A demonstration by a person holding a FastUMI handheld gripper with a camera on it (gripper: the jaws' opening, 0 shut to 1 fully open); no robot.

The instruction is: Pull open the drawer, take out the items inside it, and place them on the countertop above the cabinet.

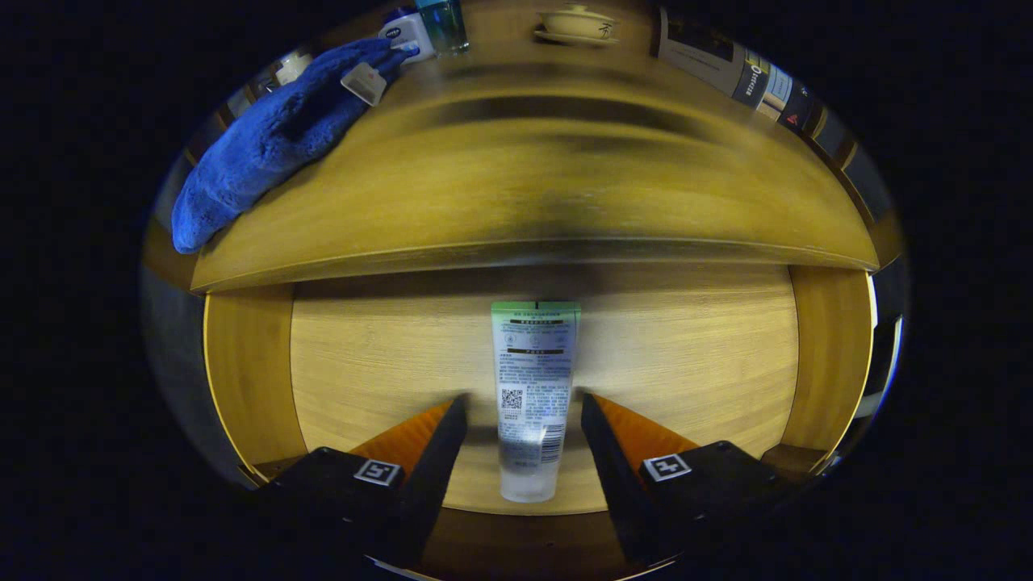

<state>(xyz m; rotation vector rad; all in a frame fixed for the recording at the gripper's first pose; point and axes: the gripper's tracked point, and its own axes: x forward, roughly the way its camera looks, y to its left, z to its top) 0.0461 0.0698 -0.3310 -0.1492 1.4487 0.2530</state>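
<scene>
Your gripper (523, 420) is spread wide, its two fingers standing apart on either side of a tube (533, 387) with a clear gap on each flank, so neither finger presses on it. That tube lies flat on the floor of the open drawer (686, 355), its long axis running straight away from you along the line of the fingers: the rounded cap end sits nearest, between the fingers, and the flat crimped end with the green band points toward the cabinet. Printed text and codes face up. Beyond the tube's far end the drawer floor slips under the front edge of the tabletop (524, 194). On that tabletop, off to your left, lies a blue towel (274, 137); behind it stand a white jar (407, 32) and a glass (442, 24). Farther back sits a lidded cup on a saucer (577, 24), and to your right a book (726, 68).
</scene>
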